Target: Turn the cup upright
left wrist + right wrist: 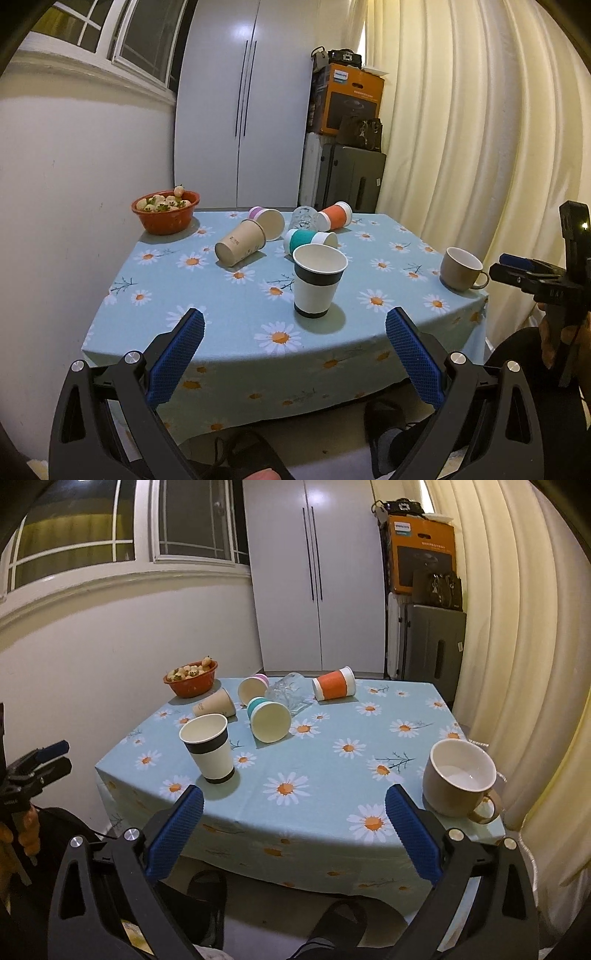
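Note:
Several paper cups lie on their sides at the far middle of the table: a brown cup [241, 243] [215, 704], a pink-banded cup [266, 221] [253, 689], a teal-banded cup [309, 240] [267, 718], an orange-banded cup [335, 216] [334, 684] and a clear glass [304, 218] [286, 690]. A black-banded paper cup [318, 282] [209, 748] stands upright. A beige mug [461, 268] [458, 779] stands upright at the right edge. My left gripper [295, 332] and right gripper [294, 808] are open and empty, held before the table's near edge.
The table carries a blue daisy tablecloth [229, 299] [332, 768]. A red bowl of strawberries [166, 211] [191, 679] sits at the far left corner. A wall is on the left, curtains [480, 129] on the right, a wardrobe and stacked boxes behind.

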`<state>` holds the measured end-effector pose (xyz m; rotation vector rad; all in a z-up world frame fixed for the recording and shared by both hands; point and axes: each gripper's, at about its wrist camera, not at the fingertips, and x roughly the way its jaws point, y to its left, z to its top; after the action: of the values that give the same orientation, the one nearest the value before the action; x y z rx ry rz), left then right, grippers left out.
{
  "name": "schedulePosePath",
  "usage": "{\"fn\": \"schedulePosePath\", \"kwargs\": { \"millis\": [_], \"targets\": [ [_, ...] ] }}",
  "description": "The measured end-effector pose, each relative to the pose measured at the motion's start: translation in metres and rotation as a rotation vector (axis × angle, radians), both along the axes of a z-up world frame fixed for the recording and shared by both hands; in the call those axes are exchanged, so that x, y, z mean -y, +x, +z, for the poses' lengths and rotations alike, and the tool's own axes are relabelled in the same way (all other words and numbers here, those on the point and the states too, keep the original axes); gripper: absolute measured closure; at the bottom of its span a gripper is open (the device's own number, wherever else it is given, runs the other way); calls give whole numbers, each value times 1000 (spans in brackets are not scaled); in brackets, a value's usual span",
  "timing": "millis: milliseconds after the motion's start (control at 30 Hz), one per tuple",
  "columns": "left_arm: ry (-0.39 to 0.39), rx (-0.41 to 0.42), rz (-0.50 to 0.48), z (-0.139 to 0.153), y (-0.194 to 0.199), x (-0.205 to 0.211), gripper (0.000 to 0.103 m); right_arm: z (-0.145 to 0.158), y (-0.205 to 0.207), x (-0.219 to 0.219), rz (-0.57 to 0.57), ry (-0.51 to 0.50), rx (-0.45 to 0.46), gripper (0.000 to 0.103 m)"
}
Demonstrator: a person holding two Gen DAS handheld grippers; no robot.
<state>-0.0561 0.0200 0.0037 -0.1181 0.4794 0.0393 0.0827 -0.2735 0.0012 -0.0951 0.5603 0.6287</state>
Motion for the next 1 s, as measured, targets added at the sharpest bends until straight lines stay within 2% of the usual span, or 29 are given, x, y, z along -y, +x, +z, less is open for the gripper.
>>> {"fn": "schedulePosePath", "kwargs": {
  "millis": [233, 1000],
  "targets": [
    [-1, -12, 0, -1, 2, 1, 7, -4, 0, -8, 12, -39, 2, 5],
    [4, -26, -24, -5, 4, 6, 7, -9, 3, -11, 11, -58, -3, 5]
  ]
}}
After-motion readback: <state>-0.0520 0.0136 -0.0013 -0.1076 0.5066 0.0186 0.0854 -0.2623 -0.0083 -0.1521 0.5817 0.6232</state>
